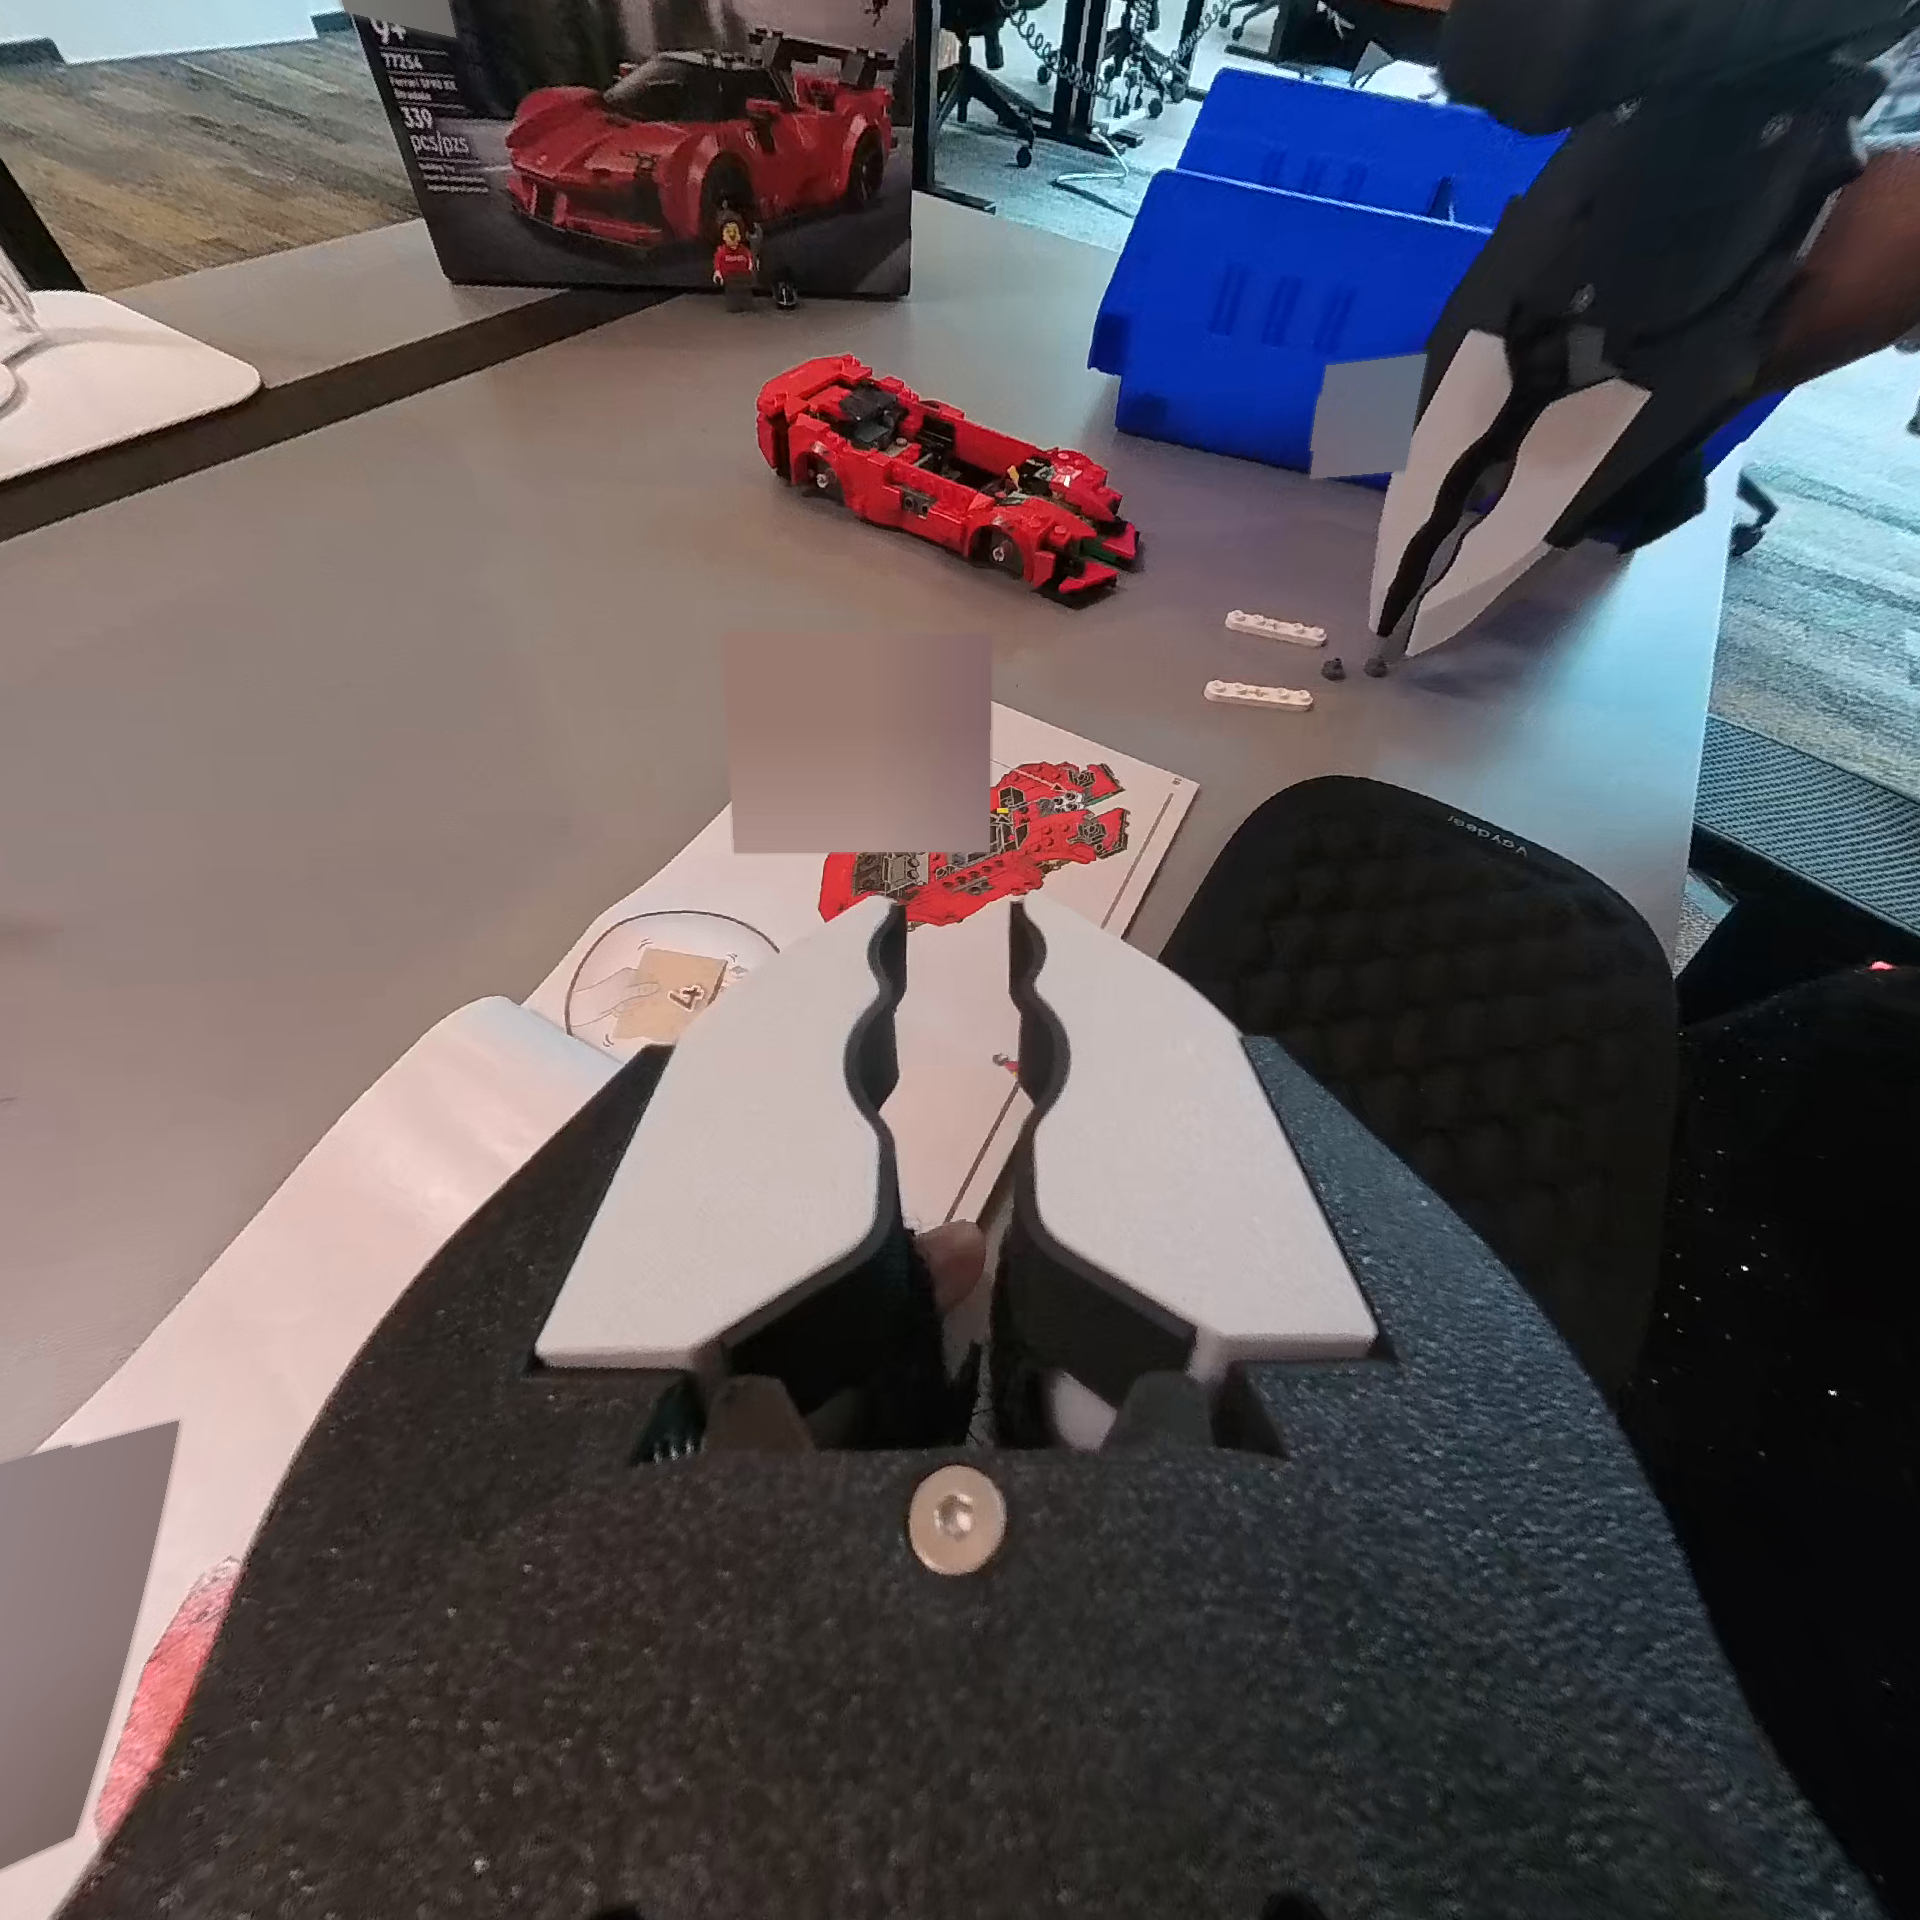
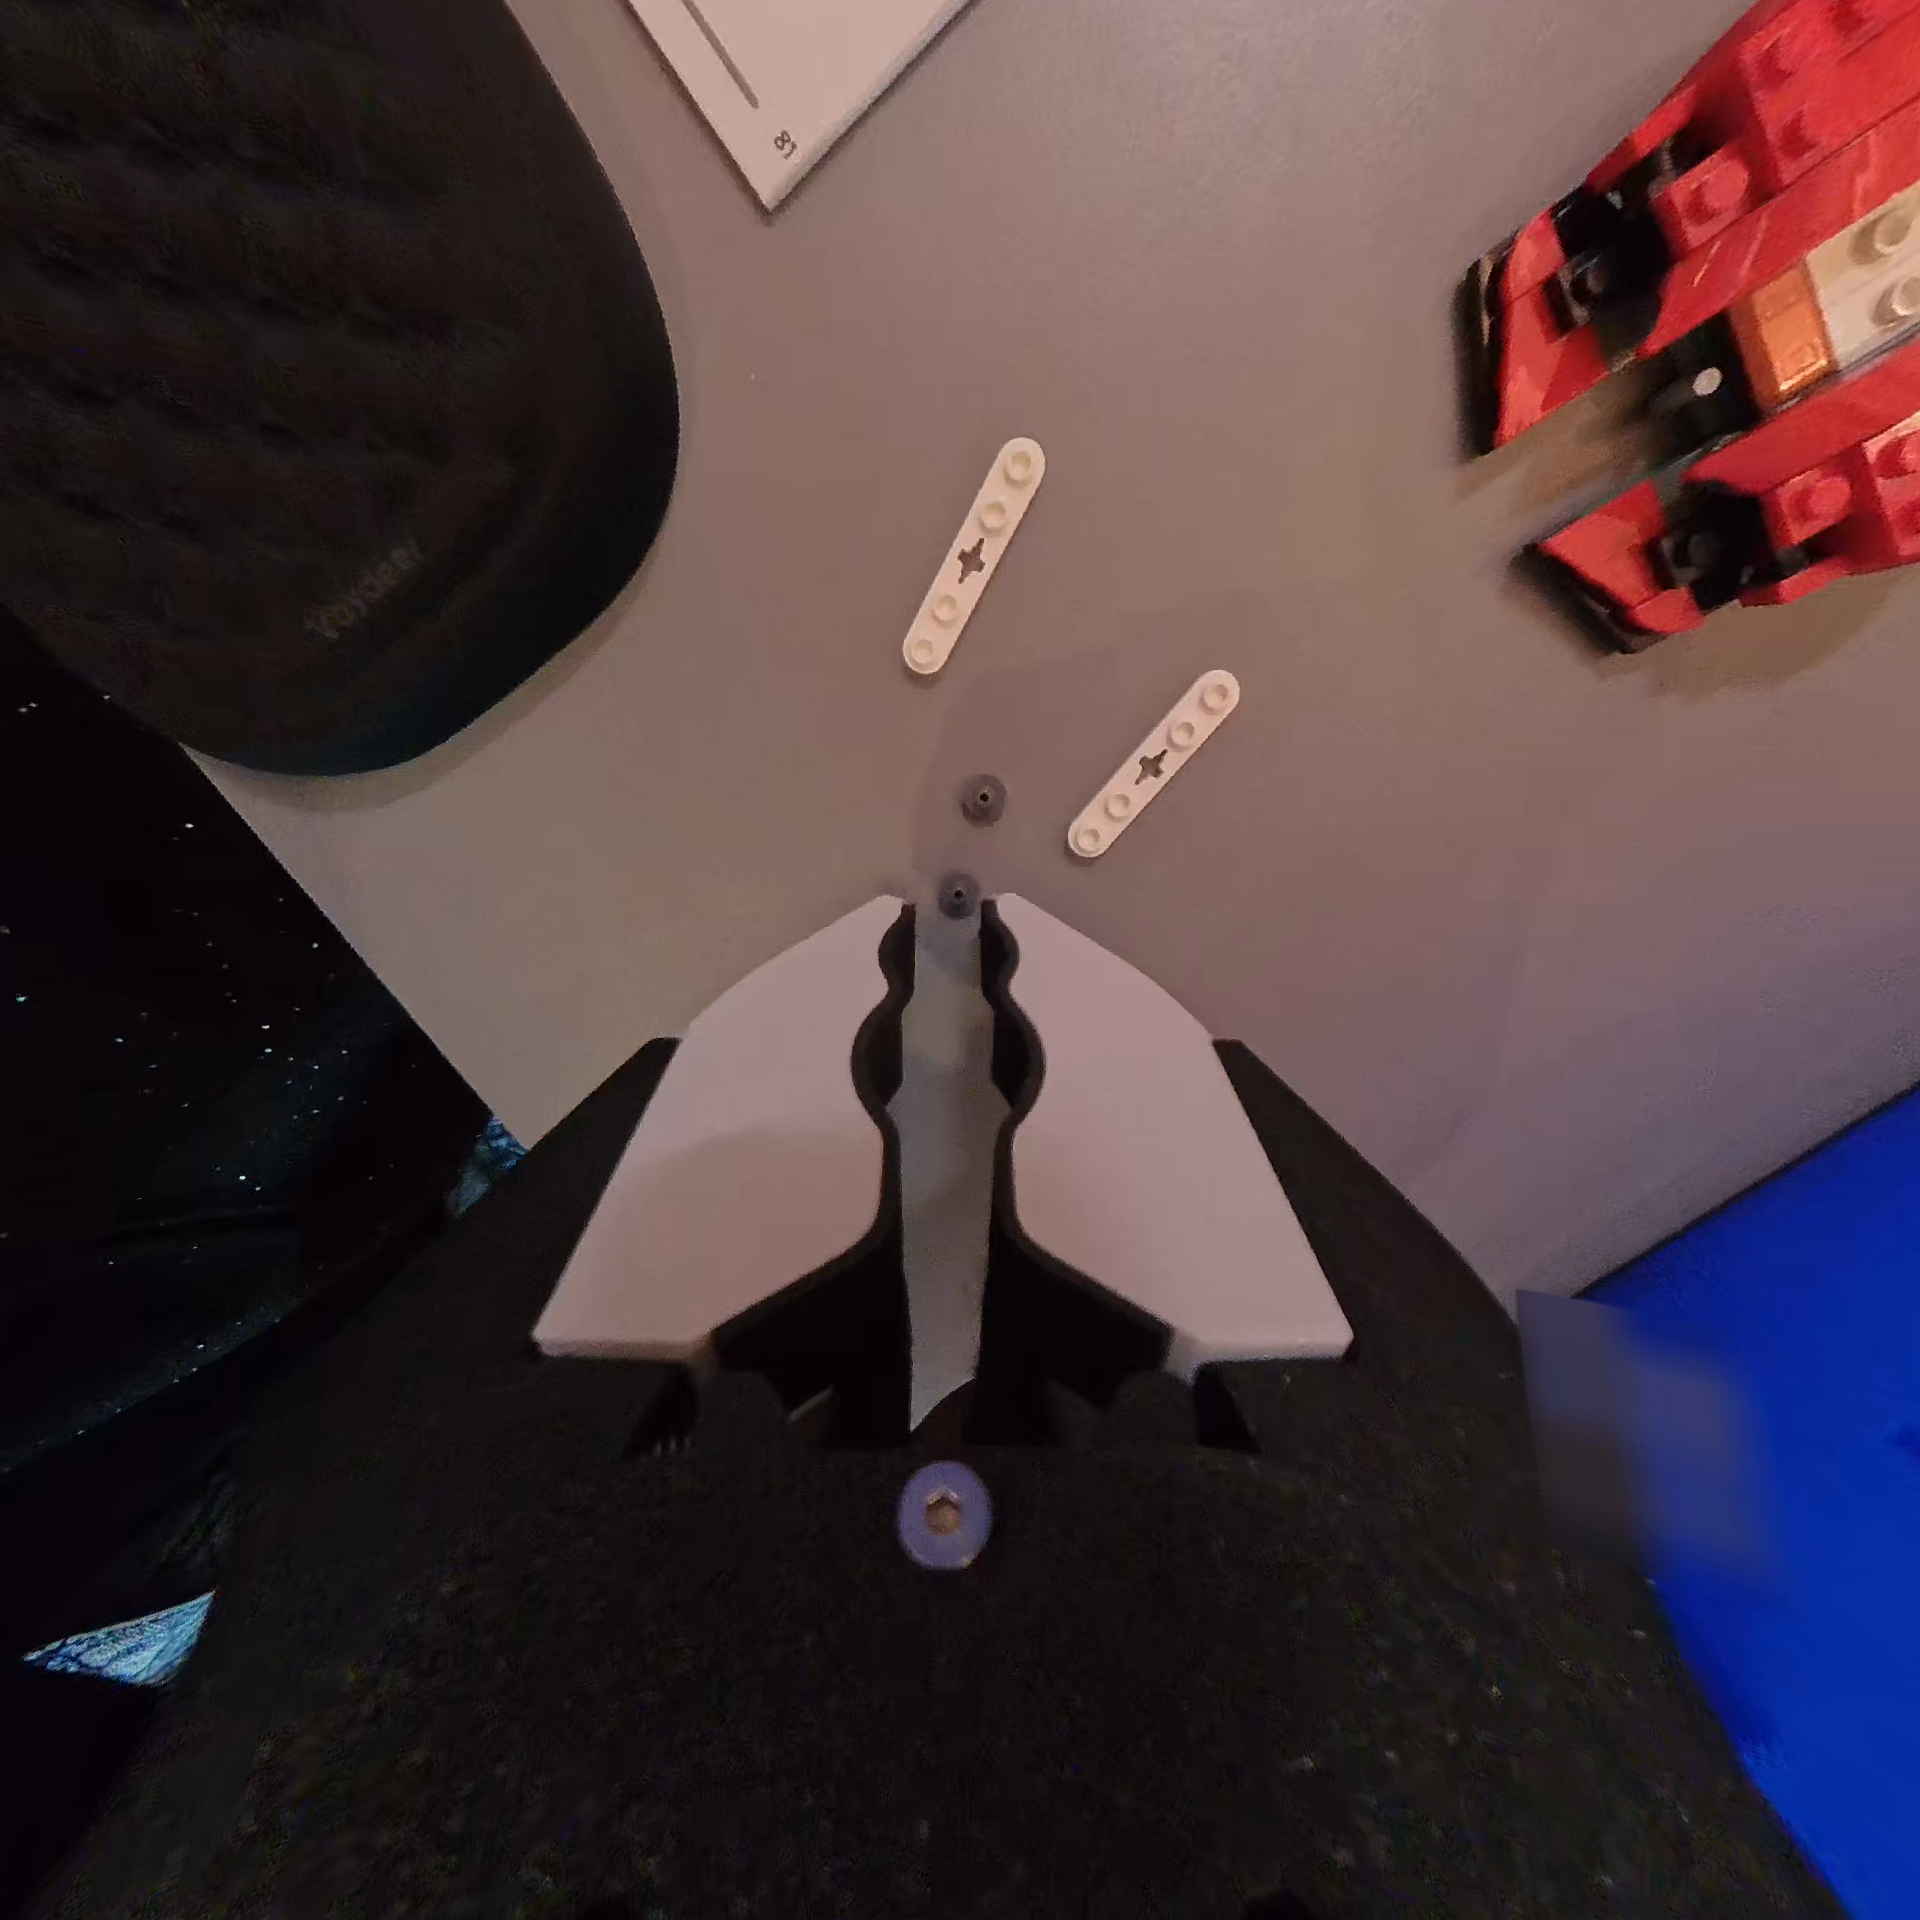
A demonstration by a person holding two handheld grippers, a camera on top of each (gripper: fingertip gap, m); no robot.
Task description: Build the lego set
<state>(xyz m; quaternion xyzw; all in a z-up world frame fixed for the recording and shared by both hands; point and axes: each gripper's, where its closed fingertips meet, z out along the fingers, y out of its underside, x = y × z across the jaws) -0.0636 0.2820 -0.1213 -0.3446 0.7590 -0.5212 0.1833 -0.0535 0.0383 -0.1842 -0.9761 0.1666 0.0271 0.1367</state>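
A partly built red lego car (image 1: 935,478) stands mid-table; its nose shows in the right wrist view (image 2: 1714,343). Two white thin beams (image 2: 974,561) (image 2: 1153,764) and two small grey pins (image 2: 956,894) (image 2: 982,800) lie on the grey table. My right gripper (image 2: 951,912) points down at the table. It is narrowly open, with the nearer pin right between its fingertips; it also shows in the left wrist view (image 1: 1387,644). My left gripper (image 1: 951,920) is open and empty, above the instruction booklet (image 1: 1049,831).
The lego box (image 1: 665,135) with a minifigure (image 1: 735,260) in front stands at the back. Blue bins (image 1: 1299,281) sit at the back right, beside my right gripper. A black chair back (image 1: 1434,1039) rises at the table's near edge. A white stand base (image 1: 104,374) is at far left. Left tips to right tips: about 25 cm.
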